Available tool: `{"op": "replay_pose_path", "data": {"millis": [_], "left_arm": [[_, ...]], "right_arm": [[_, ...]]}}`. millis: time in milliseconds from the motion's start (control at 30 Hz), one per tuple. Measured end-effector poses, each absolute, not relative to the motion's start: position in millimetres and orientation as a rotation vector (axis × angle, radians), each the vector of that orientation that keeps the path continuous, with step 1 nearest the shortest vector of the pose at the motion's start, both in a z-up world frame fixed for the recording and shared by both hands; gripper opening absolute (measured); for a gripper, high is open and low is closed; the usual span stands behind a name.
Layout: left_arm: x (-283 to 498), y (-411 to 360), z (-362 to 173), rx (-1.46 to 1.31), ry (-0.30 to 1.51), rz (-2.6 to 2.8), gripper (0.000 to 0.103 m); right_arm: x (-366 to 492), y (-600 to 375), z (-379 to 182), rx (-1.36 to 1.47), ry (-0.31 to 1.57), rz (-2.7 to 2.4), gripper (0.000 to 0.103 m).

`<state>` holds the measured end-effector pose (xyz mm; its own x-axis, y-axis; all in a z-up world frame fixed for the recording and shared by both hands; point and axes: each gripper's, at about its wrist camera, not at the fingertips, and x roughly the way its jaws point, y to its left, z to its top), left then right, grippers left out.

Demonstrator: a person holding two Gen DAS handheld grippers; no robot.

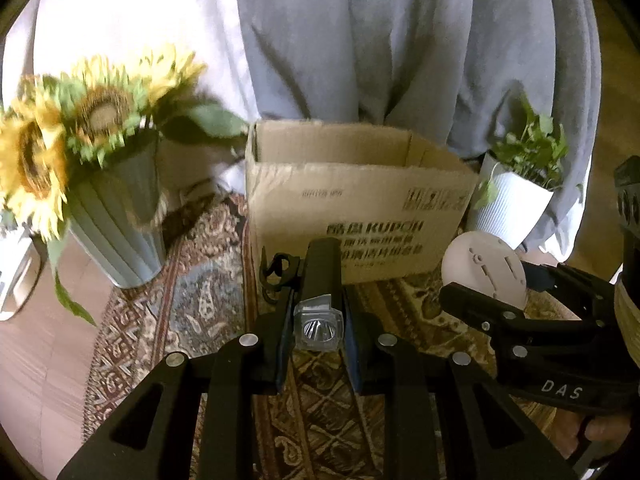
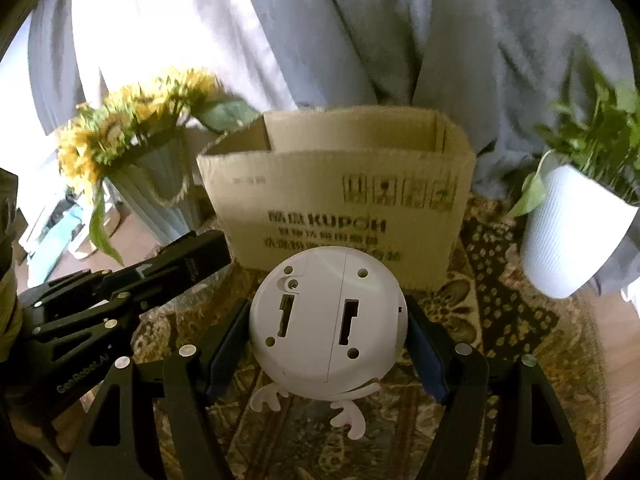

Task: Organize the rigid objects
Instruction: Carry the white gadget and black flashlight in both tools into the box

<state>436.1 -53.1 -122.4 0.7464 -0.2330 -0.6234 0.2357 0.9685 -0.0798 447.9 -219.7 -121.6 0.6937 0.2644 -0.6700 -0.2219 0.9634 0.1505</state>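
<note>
My left gripper [image 1: 318,312] is shut on a black bike light [image 1: 320,264] whose clear square lens [image 1: 319,330] faces the camera. A black clip sticks out at the light's far left side. My right gripper [image 2: 328,320] is shut on a white round device [image 2: 328,316]; its slotted back faces the camera and white antler-shaped pieces hang below it. Both are held above a patterned rug, just in front of an open cardboard box [image 1: 360,200] [image 2: 340,192]. In the left wrist view the right gripper [image 1: 504,288] holds the white device [image 1: 484,268] at the right.
A ribbed grey vase of sunflowers [image 1: 120,216] stands left of the box. A white pot with a green plant [image 1: 512,204] [image 2: 568,232] stands to its right. Grey curtains [image 1: 400,40] hang behind. The patterned rug [image 1: 192,304] lies on a wooden floor [image 1: 40,360].
</note>
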Motion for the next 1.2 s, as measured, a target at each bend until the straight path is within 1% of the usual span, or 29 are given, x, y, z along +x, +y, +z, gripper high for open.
{"op": "replay_pose_path", "data": {"millis": [667,1200], "left_arm": [[425,-69,-53,0.041,0.501,-0.244,0.024],[465,-75,-24,0.044,0.456,-0.251,0.024]], "right_arm": [[443,-239,-54,0.096,0.583,0.24,0.074],[473,-243,-15,0.029,0.489,0.214,0.074]]}}
